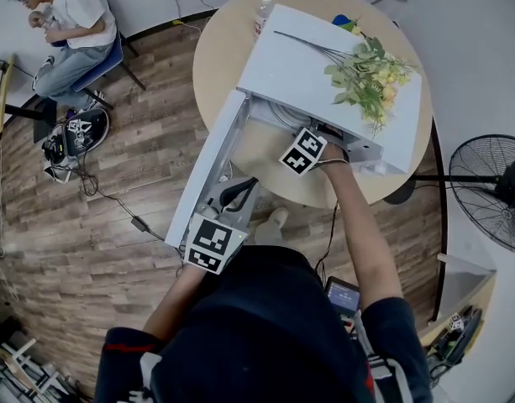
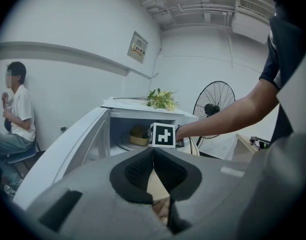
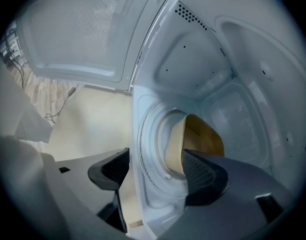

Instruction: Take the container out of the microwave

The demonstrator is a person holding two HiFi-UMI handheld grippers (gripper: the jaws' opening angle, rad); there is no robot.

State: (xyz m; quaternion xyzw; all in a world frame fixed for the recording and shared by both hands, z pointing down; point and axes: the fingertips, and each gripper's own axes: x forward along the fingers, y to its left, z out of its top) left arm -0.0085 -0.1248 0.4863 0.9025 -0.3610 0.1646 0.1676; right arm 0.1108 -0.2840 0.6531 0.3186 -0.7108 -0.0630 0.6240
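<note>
Two grippers are seen in the head view at a white microwave [image 1: 324, 65] set on a round table [image 1: 219, 49]. Its door [image 1: 208, 170] is swung wide open at the left. The right gripper [image 1: 306, 151] is reached into the open cavity, where its jaws are hidden. The left gripper [image 1: 233, 196] is held just beside the door, outside the cavity. Flowers [image 1: 366, 78] are laid on the microwave's top. A fan [image 1: 492, 193] is stood on the floor at the right, and a seated person [image 1: 72, 32] is seen at the upper left.

In the left gripper view, the left gripper [image 2: 153, 156] is shown with its jaws pressed together and nothing between them. Beyond them the microwave [image 2: 143, 106] is seen with its door [image 2: 68, 149] open, and the container [image 2: 139, 135] is sat on the turntable [image 2: 124, 143] inside. The right gripper's marker cube is held at the mouth of the cavity, just right of the container.

In the right gripper view, the right gripper [image 3: 155, 171] is shown with its jaws spread wide and nothing pinched. The tan container [image 3: 192, 141] is seen on the turntable [image 3: 150, 149], inside the cavity. One jaw is overlapped with the container's near rim; the other is seen against the table outside the cavity's edge. Whether the near jaw touches the container cannot be told. The door's inner face [image 3: 78, 34] is shown at the upper left.
</note>
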